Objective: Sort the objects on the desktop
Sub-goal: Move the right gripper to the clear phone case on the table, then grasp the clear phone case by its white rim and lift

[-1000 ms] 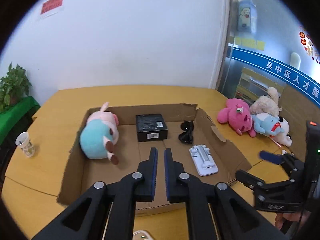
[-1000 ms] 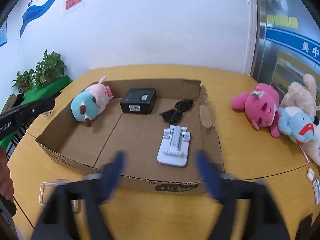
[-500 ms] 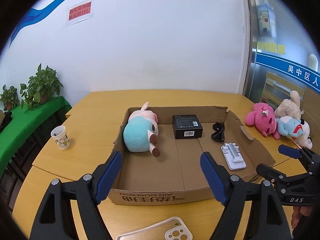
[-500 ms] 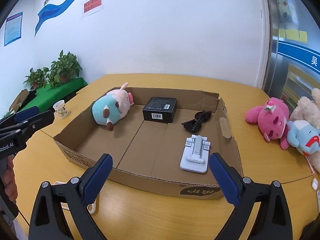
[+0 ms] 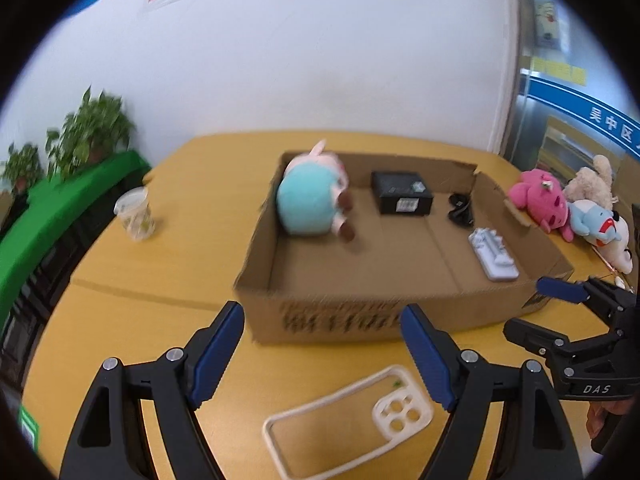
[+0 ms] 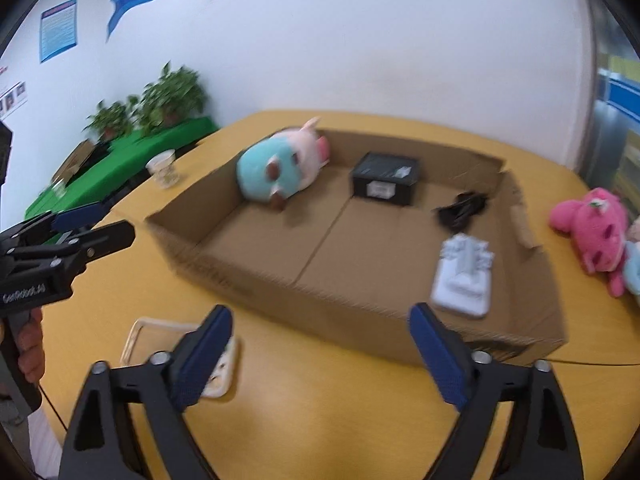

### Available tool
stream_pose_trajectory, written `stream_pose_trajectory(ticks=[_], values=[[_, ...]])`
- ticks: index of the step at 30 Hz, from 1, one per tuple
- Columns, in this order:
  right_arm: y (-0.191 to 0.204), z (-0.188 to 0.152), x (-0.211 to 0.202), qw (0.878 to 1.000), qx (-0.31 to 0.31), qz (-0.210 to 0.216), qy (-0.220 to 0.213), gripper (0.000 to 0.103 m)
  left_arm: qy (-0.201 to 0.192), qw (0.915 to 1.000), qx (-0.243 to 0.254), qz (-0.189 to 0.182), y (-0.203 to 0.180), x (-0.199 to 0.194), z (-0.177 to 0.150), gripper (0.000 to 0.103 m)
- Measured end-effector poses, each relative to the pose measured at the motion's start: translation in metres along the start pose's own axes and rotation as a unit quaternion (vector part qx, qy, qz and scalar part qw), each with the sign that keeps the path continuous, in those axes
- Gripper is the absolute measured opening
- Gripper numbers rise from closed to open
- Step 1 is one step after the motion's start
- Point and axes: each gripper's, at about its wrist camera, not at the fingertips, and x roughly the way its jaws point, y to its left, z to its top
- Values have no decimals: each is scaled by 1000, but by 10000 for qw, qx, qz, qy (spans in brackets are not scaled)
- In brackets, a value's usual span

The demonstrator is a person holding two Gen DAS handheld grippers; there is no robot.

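An open cardboard box [image 5: 332, 316] [image 6: 280, 276] lies on the yellow table. It holds a teal and pink plush [image 5: 310, 198] [image 6: 276, 170], a black box [image 5: 402, 192] [image 6: 386, 178], black sunglasses [image 5: 460, 208] [image 6: 462, 206] and a white phone stand [image 5: 494, 254] [image 6: 464, 276]. A clear phone case [image 5: 348, 418] [image 6: 178, 348] lies on the table in front of the box. My left gripper [image 5: 322, 352] is open and empty above the case. My right gripper [image 6: 322, 354] is open and empty, near the box's front wall.
A paper cup [image 5: 134, 214] [image 6: 164, 168] stands left of the box. A pink plush [image 5: 542, 202] [image 6: 596, 228] and other plush toys [image 5: 596, 220] lie to the right of it. Potted plants [image 5: 90, 128] stand on a green surface at the left.
My left gripper opened a second ago. Both views have swung left and down; the phone case now lies closer beneath the left gripper. The right gripper stays open.
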Motion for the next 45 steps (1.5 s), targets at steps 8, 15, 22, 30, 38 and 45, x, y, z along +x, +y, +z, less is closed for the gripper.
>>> stream_pose_trajectory(ticks=[8,15,22,30,38,45], values=[[52,-26,65,9920,-296,860,872,57,1018,9928,-590,235,44,19,-62,79],[55,-41,93,9886,-366,648,1309,30,1613,9828,-901,24,47,39,-98,44],[43,-44,91,9895,-182,625,1292,14,1553,9857,-623,-183,32,41,-97,13],[24,-54,78,9907,169,597,1209,7,1642,9838,-528,-489,17,47,-94,8],[10,-29,22,9976,358,486,330,7,978,9927,-287,-638,-1,16,-44,7],[-11,1,-34,9973,510,220,-483,8,37,9953,258,-927,-34,-12,35,6]])
